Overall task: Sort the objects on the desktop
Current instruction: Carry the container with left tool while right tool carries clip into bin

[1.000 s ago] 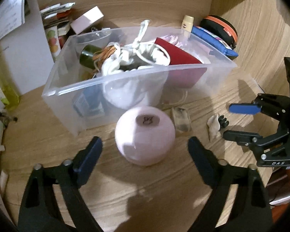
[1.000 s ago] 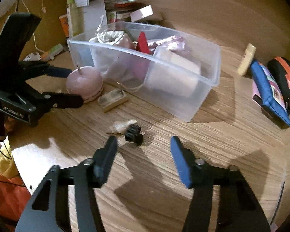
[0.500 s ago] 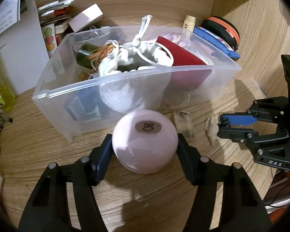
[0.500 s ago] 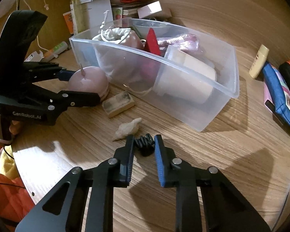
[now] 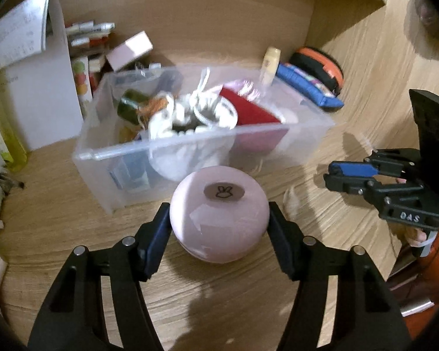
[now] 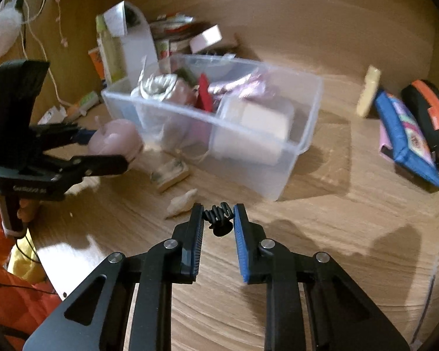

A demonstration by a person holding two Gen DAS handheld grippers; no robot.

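We count two grippers at work. Our left gripper (image 5: 219, 228) has its jaws clamped on the sides of one round pink object (image 5: 219, 213) with a small rabbit mark on top, held just in front of the clear plastic bin (image 5: 196, 146). Our right gripper (image 6: 219, 219) has its jaws pressed together on one small black ribbed clip (image 6: 218, 215), gripped at the very fingertips above the wooden desktop (image 6: 322, 234).

On the desk we count one bin, filled with a white drawstring bag (image 5: 187, 117), a red item (image 5: 251, 111) and other things too blurred to name. In front of the bin lie one small rectangular block (image 6: 169, 172) and one pale shell-like piece (image 6: 181, 200), close beside each other. To the right sit one blue pouch (image 6: 406, 140), one black-and-orange case (image 6: 430, 114) and one cream tube (image 6: 368, 90), grouped near the desk's back corner and well apart from the bin.

Open desk lies between the bin's right end and the pouch, and across the near edge beneath both grippers. The left rear corner is crowded with papers and boxes.
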